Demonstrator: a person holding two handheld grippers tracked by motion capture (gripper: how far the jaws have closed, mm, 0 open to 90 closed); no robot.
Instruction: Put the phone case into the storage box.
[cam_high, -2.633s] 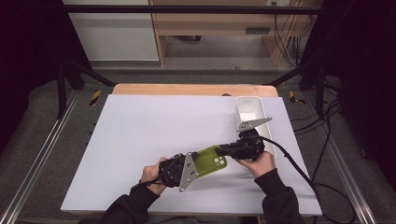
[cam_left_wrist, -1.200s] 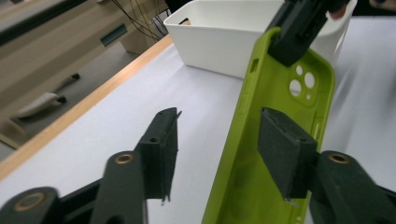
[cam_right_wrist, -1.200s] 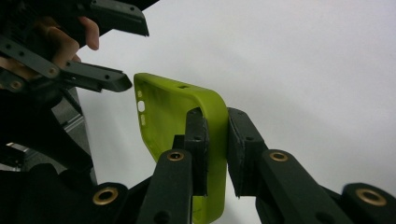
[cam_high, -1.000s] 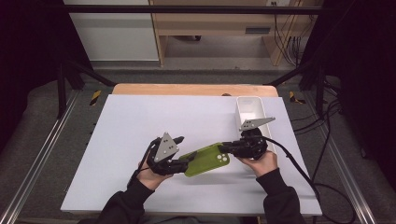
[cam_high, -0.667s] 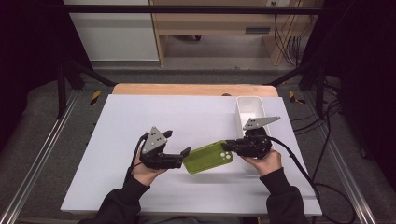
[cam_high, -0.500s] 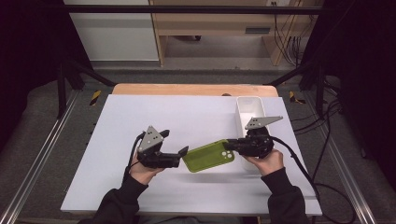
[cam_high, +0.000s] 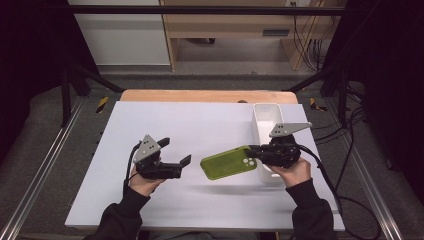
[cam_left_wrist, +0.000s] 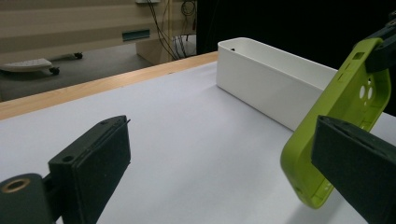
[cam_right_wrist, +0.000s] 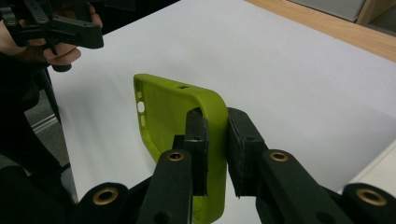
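A green phone case (cam_high: 227, 162) hangs just above the white table, held by its camera end. My right gripper (cam_high: 255, 151) is shut on that end; in the right gripper view its jaws pinch the green phone case (cam_right_wrist: 180, 119) wall at my right gripper (cam_right_wrist: 215, 135). My left gripper (cam_high: 183, 164) is open, a short way left of the case and apart from it. In the left gripper view the green phone case (cam_left_wrist: 336, 116) stands on edge between the spread jaws of my left gripper (cam_left_wrist: 224, 161), nearer the right jaw.
A long white bin (cam_high: 267, 112) stands at the right of the white table top (cam_high: 200, 120), beside my right hand; the white bin (cam_left_wrist: 271, 77) appears behind the case. A wooden strip (cam_high: 200, 95) runs along the far edge. Metal rails flank the table.
My left gripper has let go of the case, opened and drawn back to the left. My right gripper has carried the case to the right, toward the bin.
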